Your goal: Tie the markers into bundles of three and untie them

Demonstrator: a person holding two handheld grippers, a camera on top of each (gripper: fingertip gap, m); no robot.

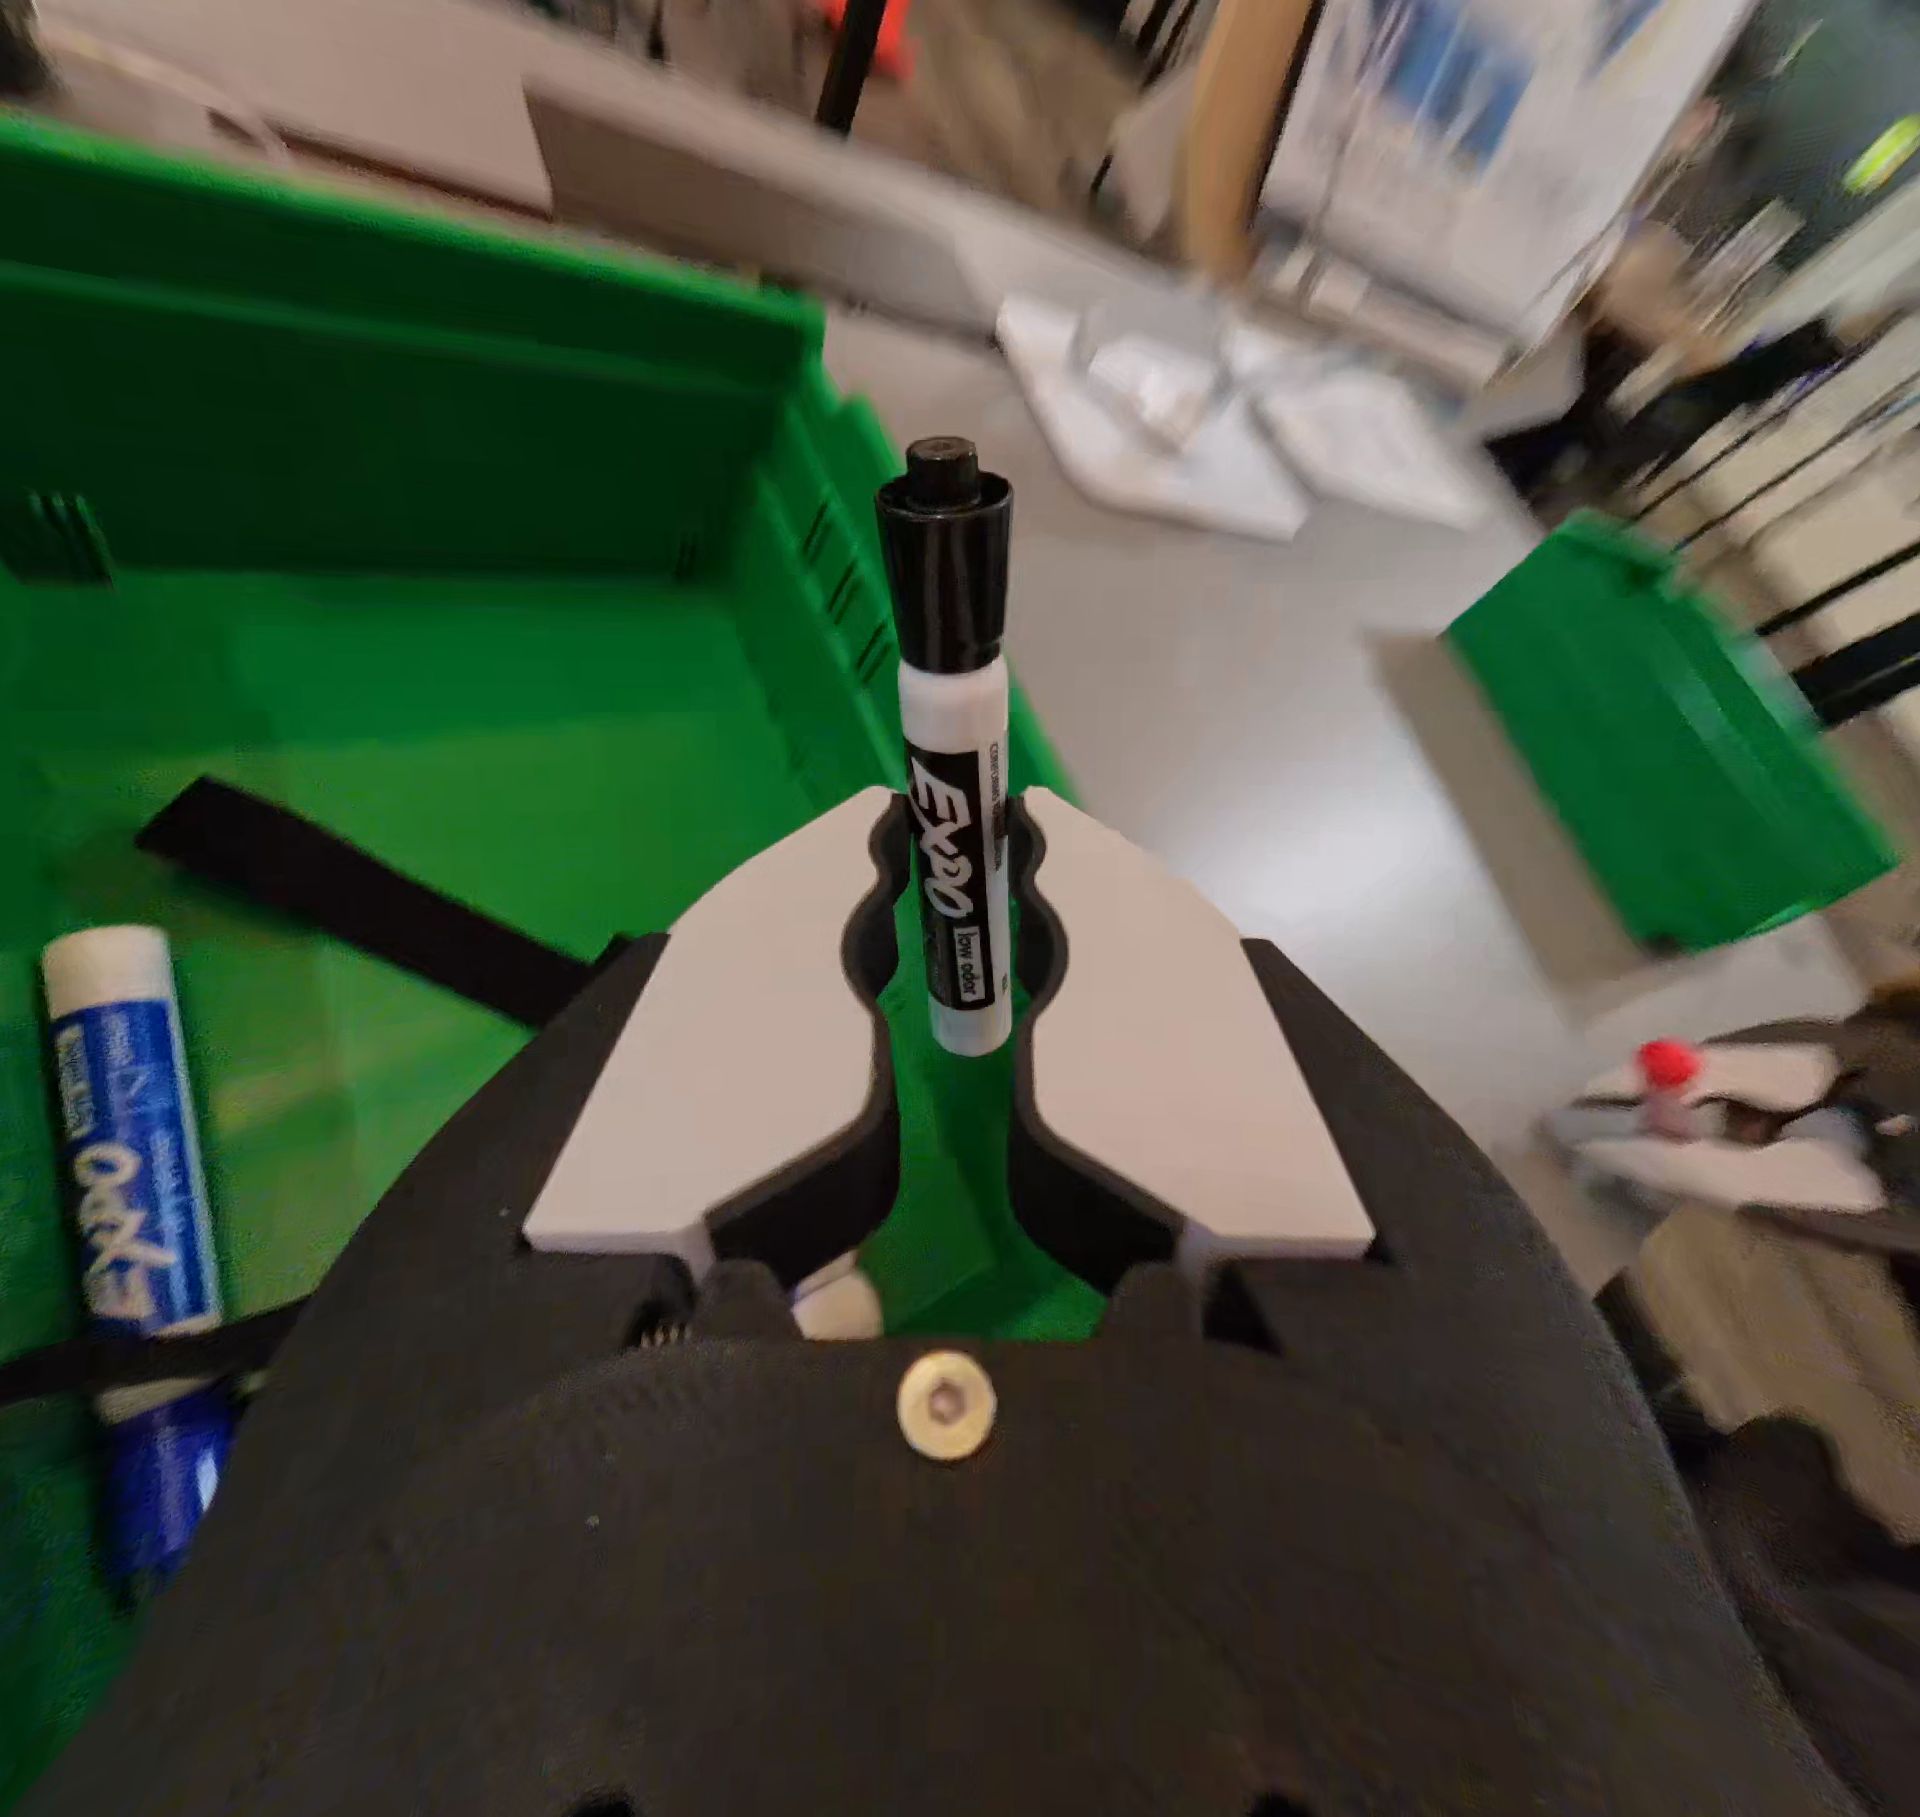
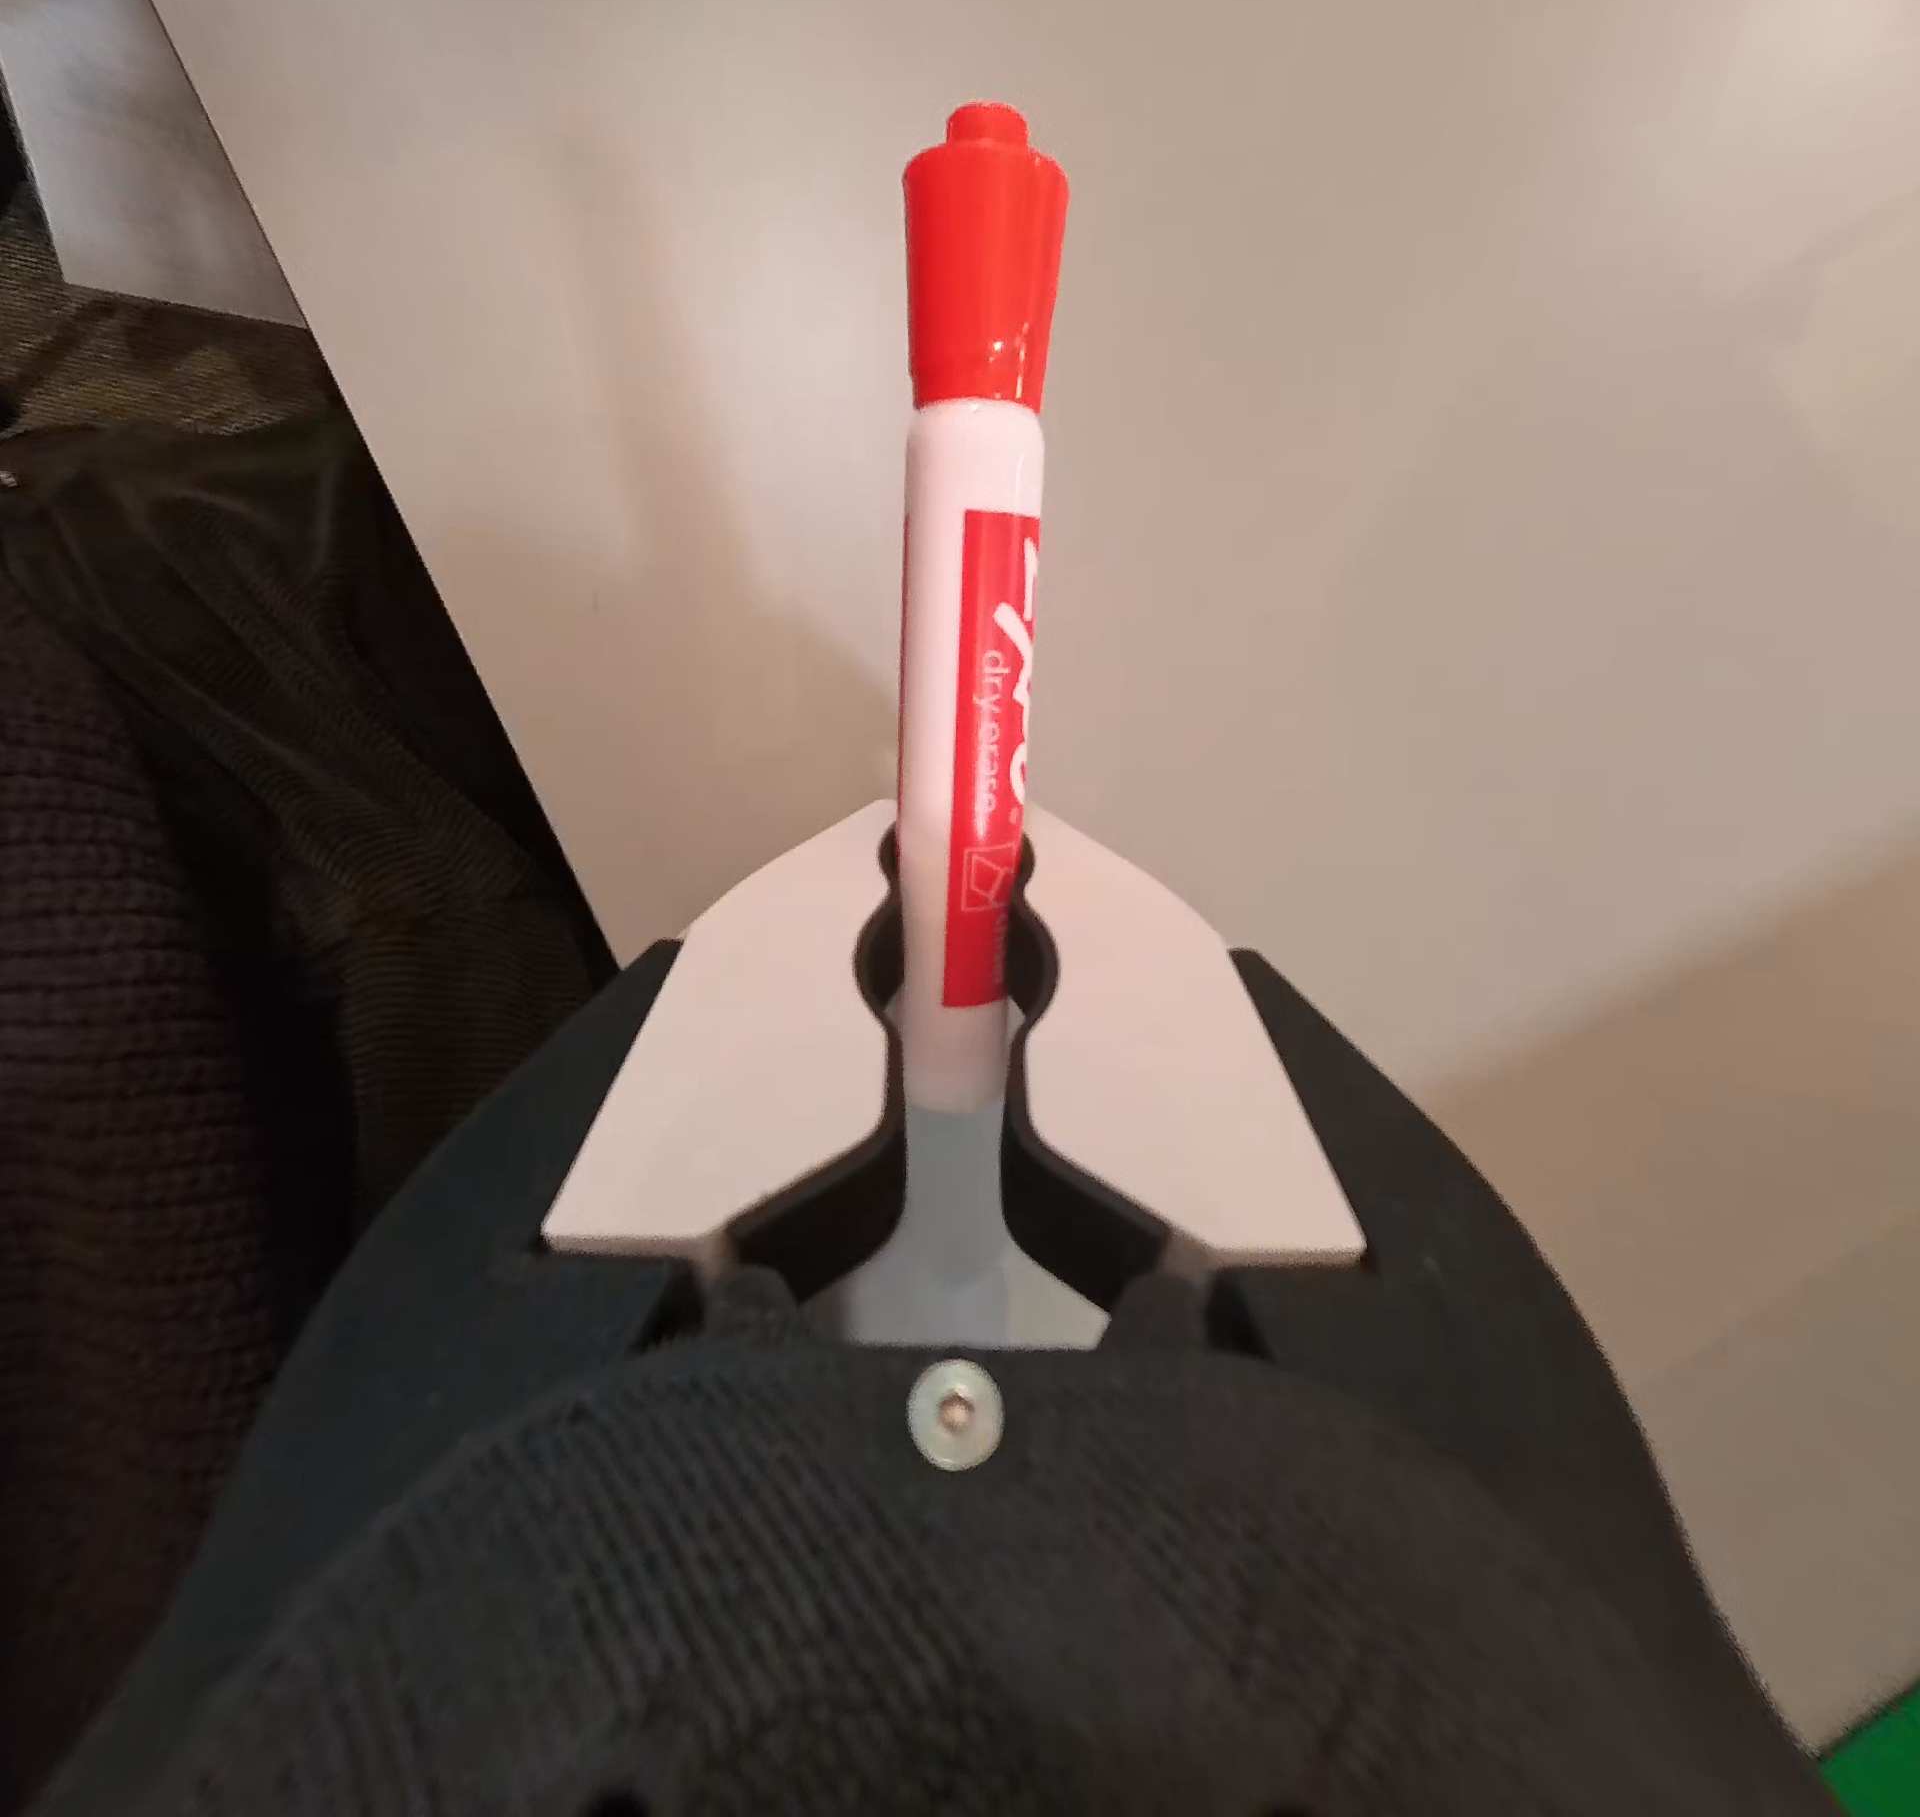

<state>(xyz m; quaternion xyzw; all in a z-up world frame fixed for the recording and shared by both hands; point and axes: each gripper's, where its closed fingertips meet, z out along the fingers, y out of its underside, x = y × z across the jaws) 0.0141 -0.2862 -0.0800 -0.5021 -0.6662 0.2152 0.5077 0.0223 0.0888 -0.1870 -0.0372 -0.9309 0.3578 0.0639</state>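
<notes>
Your left gripper has its jaws narrowed around a black marker, clamped on the lower half of the barrel. The marker points straight out toward 12 o'clock in the left wrist view, black cap at the far end, white barrel below it with a black printed band, and the blunt white tail sitting back between the fingers. It hangs over the right-hand wall of a big green bin, which fills the view from 8 to 11 o'clock. On the bin floor at 8 o'clock lies a blue marker, white barrel with a blue band and a dark blue cap toward you. A black strap lies flat at 9 o'clock, running diagonally toward the gripper body. A second green bin stands well apart at 3 o'clock on the pale floor; the background beyond is blurred.

Your right gripper is closed on a red marker the same way: red cap at 12 o'clock, glossy white barrel with a red printed band, tail between the fingers. Behind it is a plain white surface. Dark knitted fabric fills 9 o'clock.
</notes>
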